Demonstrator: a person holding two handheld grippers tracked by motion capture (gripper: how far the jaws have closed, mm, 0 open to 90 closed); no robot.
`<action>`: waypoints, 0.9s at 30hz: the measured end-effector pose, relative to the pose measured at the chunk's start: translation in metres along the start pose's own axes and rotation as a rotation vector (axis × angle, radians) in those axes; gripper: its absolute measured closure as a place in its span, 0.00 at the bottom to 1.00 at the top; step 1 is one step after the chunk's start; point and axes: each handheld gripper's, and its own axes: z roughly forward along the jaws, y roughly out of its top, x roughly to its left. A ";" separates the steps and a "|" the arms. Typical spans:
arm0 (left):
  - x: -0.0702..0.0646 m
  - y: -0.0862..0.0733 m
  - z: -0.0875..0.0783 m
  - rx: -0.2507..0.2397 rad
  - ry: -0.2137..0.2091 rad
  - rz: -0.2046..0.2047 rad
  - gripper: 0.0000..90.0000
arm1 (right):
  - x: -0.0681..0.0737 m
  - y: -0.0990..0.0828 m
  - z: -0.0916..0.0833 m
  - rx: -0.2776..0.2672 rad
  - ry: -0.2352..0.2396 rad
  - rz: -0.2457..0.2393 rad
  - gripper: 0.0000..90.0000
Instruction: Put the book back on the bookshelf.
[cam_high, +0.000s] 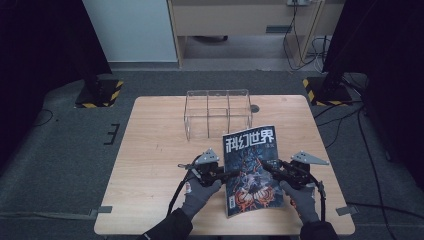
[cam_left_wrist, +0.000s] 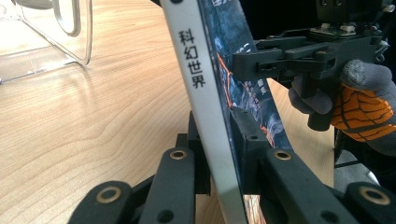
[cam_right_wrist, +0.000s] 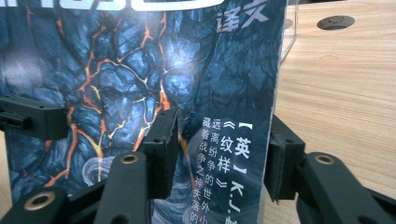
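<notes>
Left claw (cam_left_wrist: 219, 154): clenched on the spine edge of the magazine (cam_high: 250, 170); in the left gripper view both pads press flat on the white spine.
Right claw (cam_right_wrist: 219, 154): released; in the right gripper view its jaws straddle the free edge of the magazine with a visible gap on each side. Nothing is pinched, though the cover stands between the jaws.
Magazine position: held upright at the near middle of the table (cam_high: 150, 150), between the two claws, cover facing the person, lower edge near the table's front.
Long axis: runs from the near edge up and away toward the far side, slightly tilted; the spine is on the left claw's side.
Deciding relation: the clear acrylic rack (cam_high: 217, 112) lies directly beyond the magazine's top edge, toward the far side of the table. Its slots run near to far, roughly in line with the long axis.
Nearer hand: the left claw alone carries the load, so any insertion into the rack would probably be steered from that side.
Risk: a one-sided grip may let the free edge sag.
</notes>
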 end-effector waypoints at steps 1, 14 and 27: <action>-0.001 0.000 0.000 -0.001 0.001 0.003 0.87 | 0.000 0.000 0.000 0.000 0.000 0.000 0.58; -0.004 0.007 -0.007 -0.017 0.008 0.034 0.91 | -0.001 -0.002 0.004 0.022 -0.017 -0.020 0.46; -0.009 0.011 -0.009 -0.017 -0.019 0.078 0.91 | -0.006 -0.004 0.006 0.003 0.010 0.011 0.44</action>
